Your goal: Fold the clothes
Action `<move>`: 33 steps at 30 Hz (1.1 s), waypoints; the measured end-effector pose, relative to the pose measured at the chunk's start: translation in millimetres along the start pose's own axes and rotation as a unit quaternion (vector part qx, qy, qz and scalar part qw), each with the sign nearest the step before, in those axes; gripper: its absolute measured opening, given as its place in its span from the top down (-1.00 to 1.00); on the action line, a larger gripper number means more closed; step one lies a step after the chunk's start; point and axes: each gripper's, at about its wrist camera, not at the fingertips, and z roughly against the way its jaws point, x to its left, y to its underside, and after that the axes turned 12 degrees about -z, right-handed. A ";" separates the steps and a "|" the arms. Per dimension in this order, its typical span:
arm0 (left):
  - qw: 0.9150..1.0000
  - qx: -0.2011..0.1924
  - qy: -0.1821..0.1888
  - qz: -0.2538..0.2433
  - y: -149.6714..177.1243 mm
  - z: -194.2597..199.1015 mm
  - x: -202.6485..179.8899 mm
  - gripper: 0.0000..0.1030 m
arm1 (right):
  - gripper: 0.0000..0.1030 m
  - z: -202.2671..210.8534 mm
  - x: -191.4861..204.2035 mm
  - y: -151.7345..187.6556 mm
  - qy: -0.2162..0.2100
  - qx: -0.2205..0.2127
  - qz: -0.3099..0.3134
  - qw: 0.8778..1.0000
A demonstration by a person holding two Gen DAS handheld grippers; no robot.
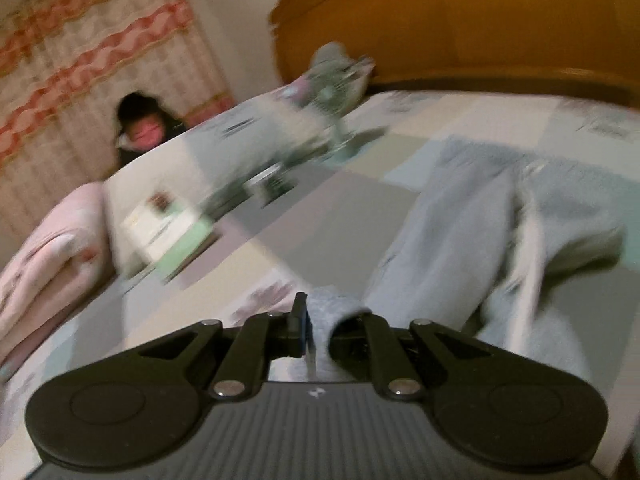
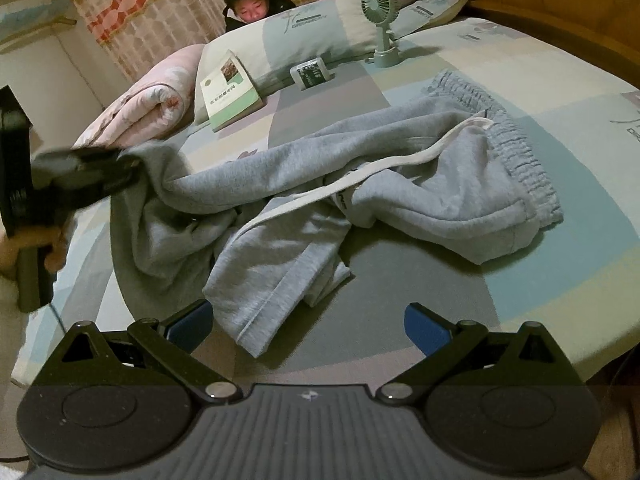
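Sweatpants (image 2: 400, 184) lie crumpled on bed (image 2: 560, 280), one cuff clenched in left gripper (image 1: 310, 332), right gripper (image 2: 308, 326) released; spreading flat comes next, probably requiring the second cuff.

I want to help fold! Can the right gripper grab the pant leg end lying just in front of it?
Probably yes. The right gripper is open, and the loose leg end of the grey sweatpants lies between its blue pads with nothing covering it.
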 end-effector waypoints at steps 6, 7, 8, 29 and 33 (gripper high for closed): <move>0.995 -0.029 0.087 -0.048 -31.6 -4.6 -68.3 0.84 | -1.00 0.5 -15.2 2.4 0.004 0.001 -0.020 1.000; 0.994 -0.025 0.095 -0.054 -31.0 -6.8 -78.3 0.84 | -1.00 1.0 -17.9 2.8 0.005 0.002 -0.025 1.000; 0.993 -0.021 0.102 -0.060 -30.2 -9.1 -88.2 0.83 | -1.00 1.5 -20.7 3.3 0.005 0.002 -0.029 1.000; 0.996 0.034 0.056 -0.052 97.8 78.7 -80.9 -0.30 | -1.00 -2.3 -21.3 10.2 -0.018 0.020 -0.023 0.999; 0.996 0.062 0.026 -0.064 128.7 57.4 -81.6 -0.30 | -1.00 -4.5 -12.6 13.4 -0.015 0.026 -0.014 0.999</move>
